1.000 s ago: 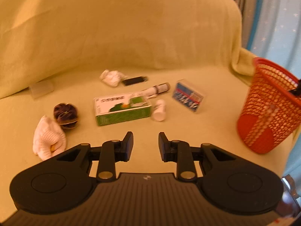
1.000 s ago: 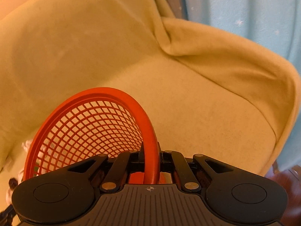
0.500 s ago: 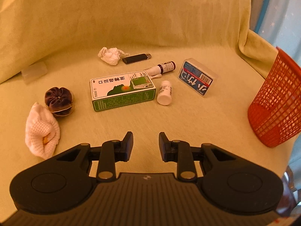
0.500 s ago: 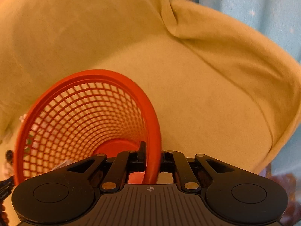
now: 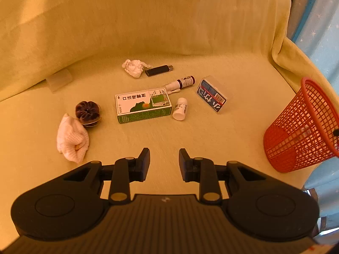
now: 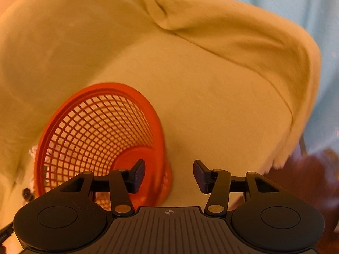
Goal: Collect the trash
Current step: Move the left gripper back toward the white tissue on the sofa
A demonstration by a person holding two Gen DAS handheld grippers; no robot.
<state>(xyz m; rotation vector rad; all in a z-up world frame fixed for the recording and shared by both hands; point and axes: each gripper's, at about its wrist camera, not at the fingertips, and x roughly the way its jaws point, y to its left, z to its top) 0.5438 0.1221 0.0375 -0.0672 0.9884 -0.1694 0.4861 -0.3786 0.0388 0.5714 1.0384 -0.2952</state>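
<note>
Right wrist: basket (image 6: 99, 139) left of spread right gripper (image 6: 169, 174).

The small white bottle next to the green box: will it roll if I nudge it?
Probably. The small white bottle lies on its side, so it may roll. It looks light. The soft sofa cover should slow it.

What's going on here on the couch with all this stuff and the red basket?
A person is clearing trash off a covered sofa with a handheld gripper in each hand. The right gripper is open beside the rim of the red mesh basket, its jaws gripping nothing. The left gripper is open and empty, facing the scattered items: a crumpled tissue, a lighter, a green box, a small white bottle and others. The basket looks empty.
</note>
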